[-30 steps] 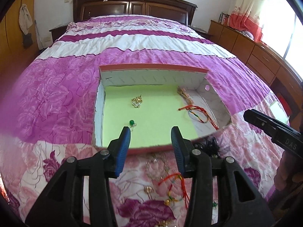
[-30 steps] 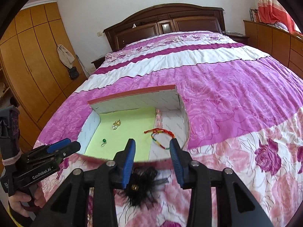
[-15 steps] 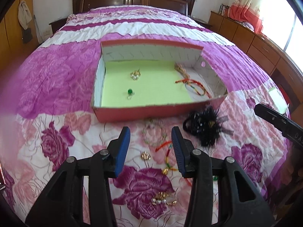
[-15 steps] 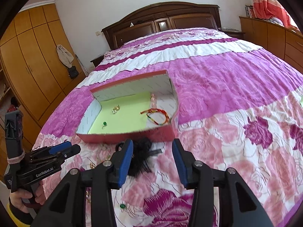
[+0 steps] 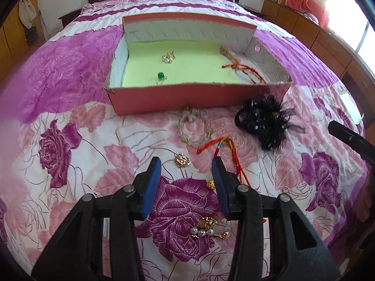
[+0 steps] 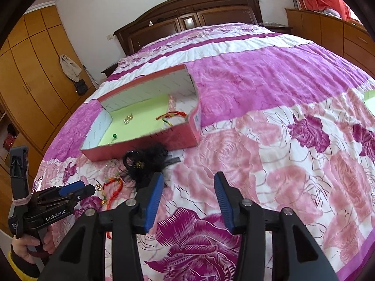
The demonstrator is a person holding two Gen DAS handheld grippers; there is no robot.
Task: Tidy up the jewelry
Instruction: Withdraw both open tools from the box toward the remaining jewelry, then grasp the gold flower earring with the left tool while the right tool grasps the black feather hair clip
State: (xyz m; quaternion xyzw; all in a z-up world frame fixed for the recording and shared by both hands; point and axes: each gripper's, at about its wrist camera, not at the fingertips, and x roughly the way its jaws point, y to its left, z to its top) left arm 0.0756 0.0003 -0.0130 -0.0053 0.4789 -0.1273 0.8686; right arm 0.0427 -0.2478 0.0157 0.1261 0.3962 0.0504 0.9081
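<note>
Jaws of left gripper (image 5: pixel 186 164) parted and empty above gold charm (image 5: pixel 182 159); right gripper (image 6: pixel 188 182) widening, empty, beside black feathered hairpiece (image 6: pixel 145 161), near red box (image 6: pixel 150 144).

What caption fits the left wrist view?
Open left gripper over loose jewelry on the bedspread, below the red box that already holds a few pieces.

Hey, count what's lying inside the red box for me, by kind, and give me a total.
Pearl-and-gold cluster: 1
Green-stone piece: 1
Red woven cord bracelet: 1
Pale pink strand: 1
Total in the red box: 4
</note>
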